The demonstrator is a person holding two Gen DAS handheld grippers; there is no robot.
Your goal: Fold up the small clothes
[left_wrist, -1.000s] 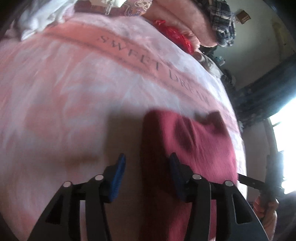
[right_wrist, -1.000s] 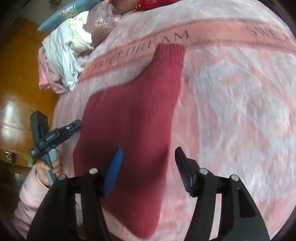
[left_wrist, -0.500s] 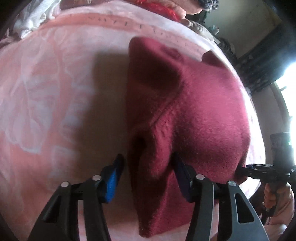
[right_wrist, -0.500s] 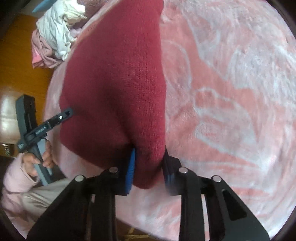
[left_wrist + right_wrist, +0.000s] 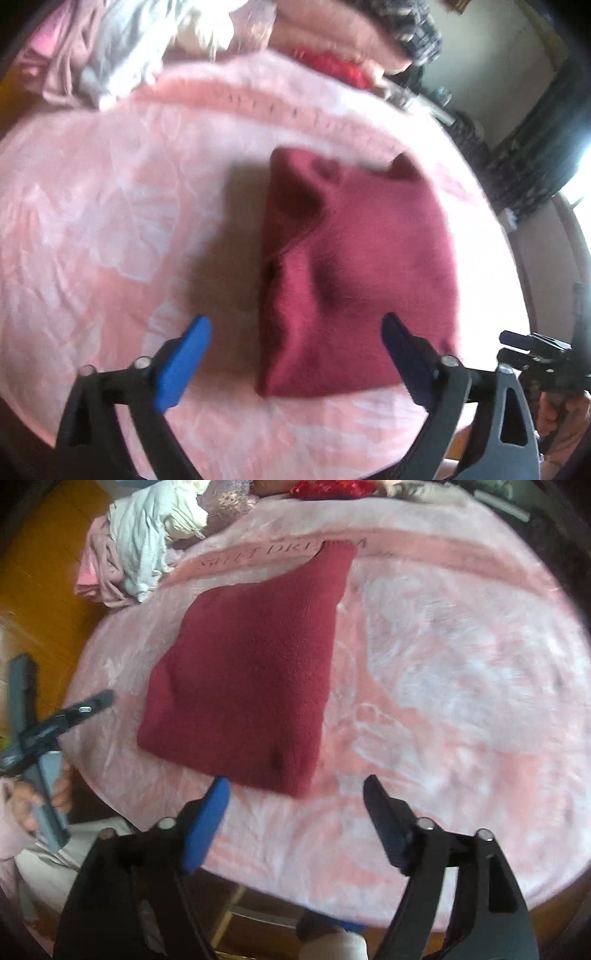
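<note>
A dark red knitted garment (image 5: 354, 266) (image 5: 251, 672) lies folded on the pink blanket (image 5: 110, 206) (image 5: 461, 664). One narrow end of it reaches the lettered band at the back. My left gripper (image 5: 295, 325) hovers above the garment's near left edge. Its jaws are opening wide and its blue pads touch nothing. My right gripper (image 5: 295, 786) hangs just off the garment's near corner, jaws opening, nothing between the pads. Each gripper also shows in the other's view, held in a hand: the left gripper (image 5: 55, 720) and the right gripper (image 5: 535, 347).
A heap of pale and pink clothes (image 5: 129, 55) (image 5: 144, 554) sits at the blanket's far edge, with a bright red item (image 5: 332, 66) beside it. Wooden floor (image 5: 44, 572) lies beyond the bed's left side. A person's lap shows near the front edge.
Half a second ago both grippers were closed around the garment's near edge. Both have let go, spread their jaws and pulled back upward. The garment has settled flat and folded.
</note>
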